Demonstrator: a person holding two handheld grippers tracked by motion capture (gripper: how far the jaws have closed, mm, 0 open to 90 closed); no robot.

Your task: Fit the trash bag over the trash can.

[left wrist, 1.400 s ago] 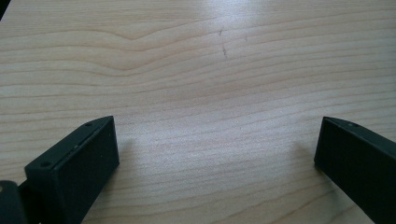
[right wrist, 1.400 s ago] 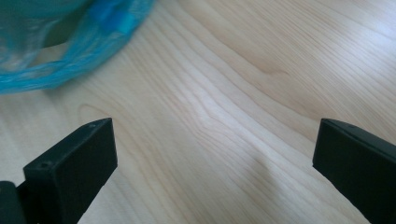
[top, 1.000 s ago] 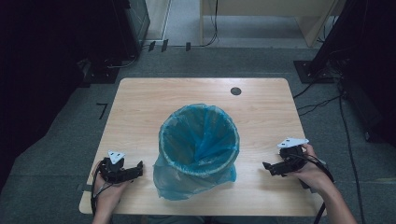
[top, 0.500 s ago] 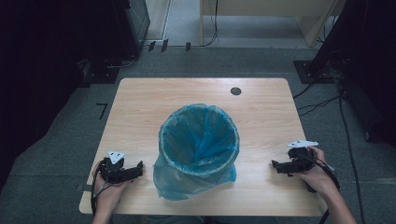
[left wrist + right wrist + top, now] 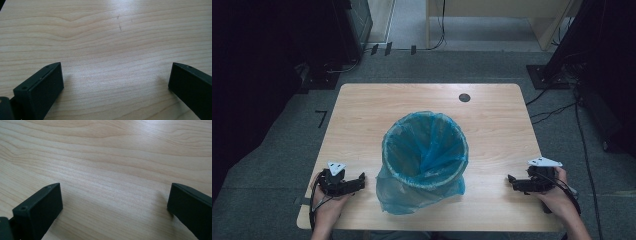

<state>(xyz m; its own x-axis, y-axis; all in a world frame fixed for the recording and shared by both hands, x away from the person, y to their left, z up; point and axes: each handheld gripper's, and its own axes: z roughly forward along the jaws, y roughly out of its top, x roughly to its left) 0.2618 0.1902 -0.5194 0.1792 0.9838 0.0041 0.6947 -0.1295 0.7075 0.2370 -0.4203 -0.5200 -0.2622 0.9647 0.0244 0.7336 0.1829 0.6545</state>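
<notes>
Stands near the middle of the counter point(image 5: 362, 115), a little toward the near edge: a bin point(image 5: 425, 150) lined with a blue plastic bag point(image 5: 402, 192), mouth open upward, liner folded over the rim and bunched loosely around the base on the near-left side. Nothing visible inside but creased plastic. Farther off, near the far edge, a small dark round hole point(image 5: 464, 97) in the wood.

Rests by the near-left corner, just beside the bag's slack: left claw point(image 5: 357, 182), released, jaws spread wide over bare wood grain in the left gripper view, holding nothing. Rests near the right edge, well apart from the bin: right claw point(image 5: 512, 181), likewise released and empty.

Probable risks: thin liner tearing or slipping off the rim if pinched and pulled unevenly; light bin tipping or sliding if tugged from one side alone.
</notes>
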